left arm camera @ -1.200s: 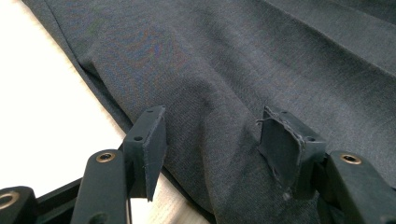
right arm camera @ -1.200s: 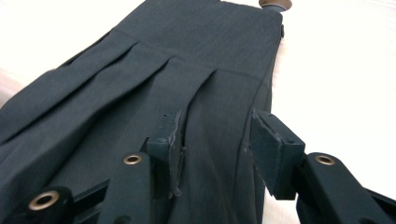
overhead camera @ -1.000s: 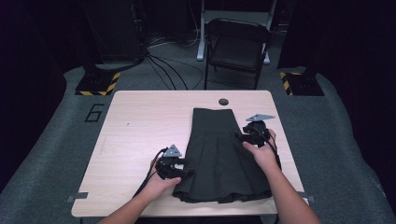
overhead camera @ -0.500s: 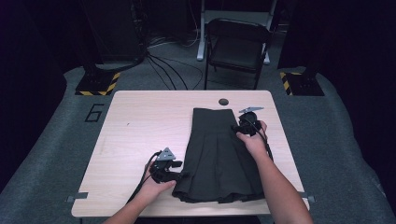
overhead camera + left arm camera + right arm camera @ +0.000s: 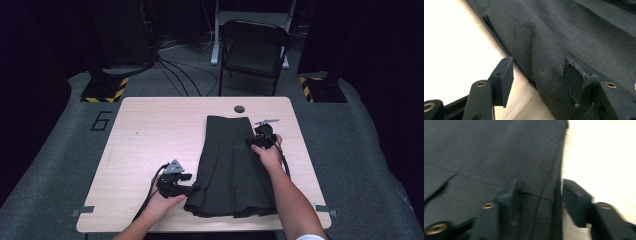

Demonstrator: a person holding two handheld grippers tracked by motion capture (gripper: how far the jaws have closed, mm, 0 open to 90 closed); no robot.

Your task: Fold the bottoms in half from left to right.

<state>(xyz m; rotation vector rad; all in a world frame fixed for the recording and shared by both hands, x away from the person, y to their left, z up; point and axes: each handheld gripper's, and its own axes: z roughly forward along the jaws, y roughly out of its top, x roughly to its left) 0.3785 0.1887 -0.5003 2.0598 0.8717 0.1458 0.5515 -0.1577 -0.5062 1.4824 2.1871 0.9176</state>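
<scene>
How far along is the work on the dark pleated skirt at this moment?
Done: the dark grey pleated skirt lies spread flat on the light wooden table, waistband at the far end. In hand: the left gripper straddles the hem's left edge, the right gripper straddles the right edge near the waist; both are open, neither pinching yet. Left: gripping and, likely, folding, since no fold shows.

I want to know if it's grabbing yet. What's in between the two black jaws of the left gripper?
In the left gripper view, the side edge of the dark skirt and a strip of bare table lie between the left gripper jaws, which stand apart.
</scene>
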